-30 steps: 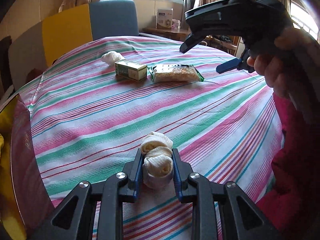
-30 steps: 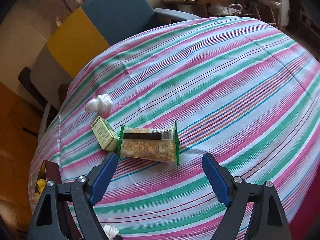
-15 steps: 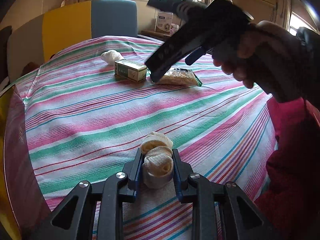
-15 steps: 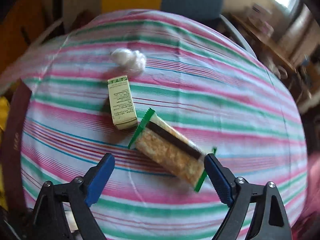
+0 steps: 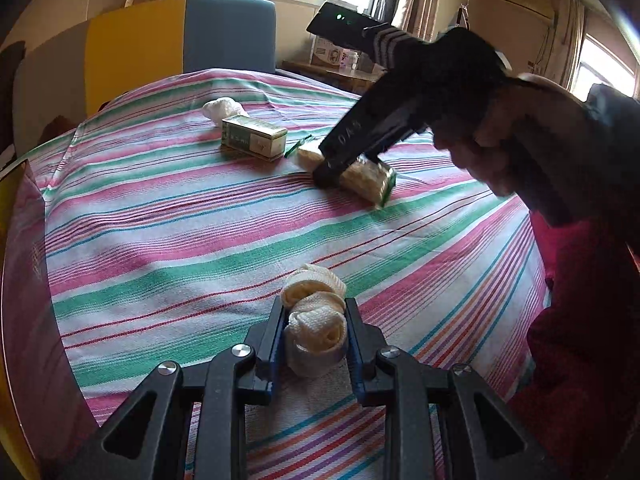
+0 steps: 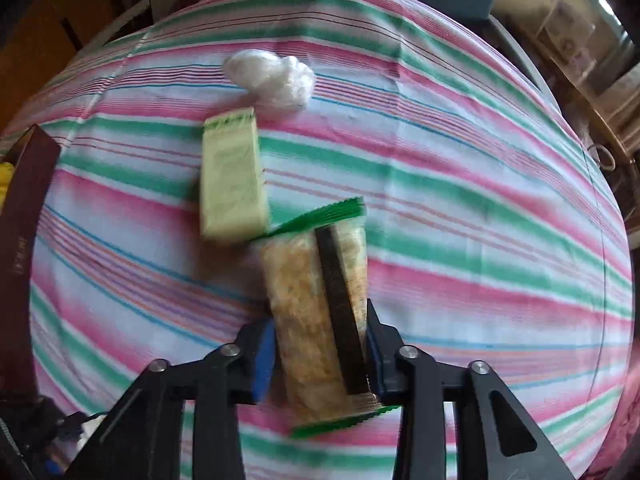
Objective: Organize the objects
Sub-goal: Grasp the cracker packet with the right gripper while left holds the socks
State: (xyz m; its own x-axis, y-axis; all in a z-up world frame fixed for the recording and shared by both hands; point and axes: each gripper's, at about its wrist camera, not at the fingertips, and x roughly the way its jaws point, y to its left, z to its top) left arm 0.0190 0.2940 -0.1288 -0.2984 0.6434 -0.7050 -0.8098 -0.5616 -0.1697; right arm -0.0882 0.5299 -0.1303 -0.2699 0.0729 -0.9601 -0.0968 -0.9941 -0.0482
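Note:
My left gripper [image 5: 314, 320] is shut on a cream rolled-up sock [image 5: 314, 292] that rests low on the striped tablecloth [image 5: 200, 240]. In the left wrist view my right gripper [image 5: 332, 168] points steeply down onto a green-edged cracker packet [image 5: 368, 178] in mid-table. In the right wrist view the right gripper [image 6: 320, 356] is closing, and its blue pads [image 6: 264, 356] press the packet [image 6: 304, 280] from both sides. A pale green carton [image 6: 232, 176] lies just beyond the packet, touching its far end. Beyond the carton sits a crumpled white plastic wad [image 6: 272, 76].
A dark red box [image 6: 20, 208] stands at the table's left edge. Yellow [image 5: 136, 56] and blue [image 5: 230, 36] chair backs rise behind the table. A person's hand [image 5: 500, 140] and red garment [image 5: 580, 340] fill the right side. A cluttered side table stands by the window.
The right gripper has rolled, dropped onto the cracker packet and closed its wide-open jaws around it. The packet has turned. The left gripper has kept still with the sock.

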